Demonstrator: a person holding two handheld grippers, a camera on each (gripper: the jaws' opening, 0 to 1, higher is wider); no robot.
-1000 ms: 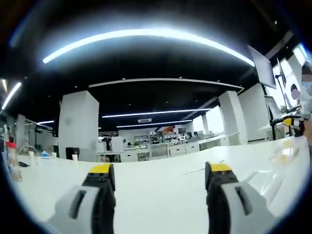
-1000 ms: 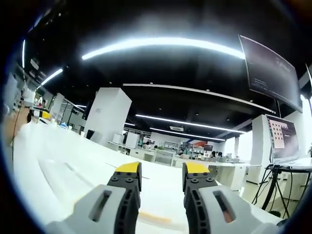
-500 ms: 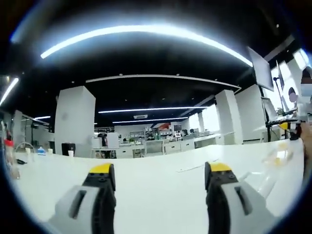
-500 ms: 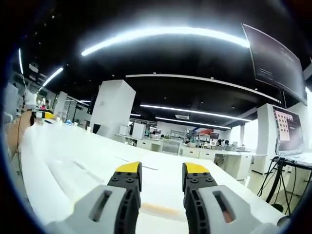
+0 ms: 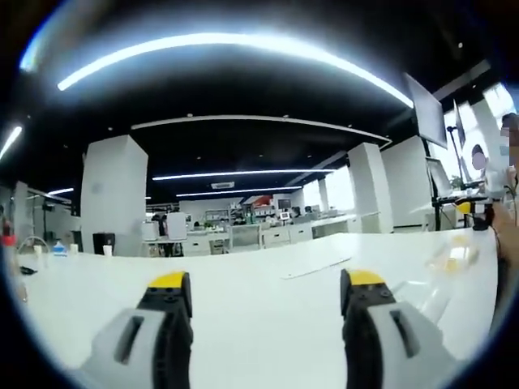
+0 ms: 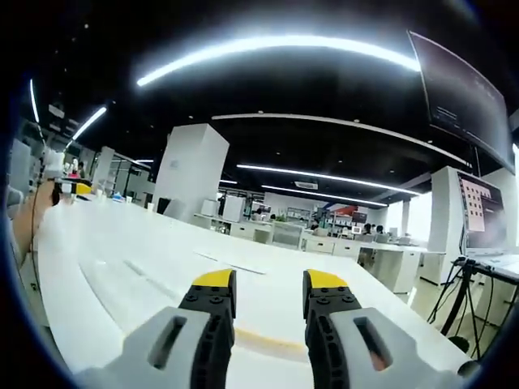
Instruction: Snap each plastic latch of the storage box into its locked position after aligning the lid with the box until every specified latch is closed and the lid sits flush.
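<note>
Beyond both sets of jaws, a white table (image 5: 259,300) is seen.
The left gripper (image 5: 266,292) is held wide apart and empty, the right gripper (image 6: 266,288) narrowly parted and empty. No storage box can be made out; latches could be missed if reached for blindly.

Off at the right edge of the left gripper view, a clear plastic thing (image 5: 454,261) lies on the white table (image 5: 268,300), so washed out by glare that I cannot say if it is a box or a lid. Past it a yellow-tipped gripper (image 5: 469,207) is too small for its jaws to be read. In the right gripper view a pale orange streak (image 6: 268,344) sits between the jaws, blurred and partly covered. A bottle (image 5: 6,258) is cut off at the left rim.
</note>
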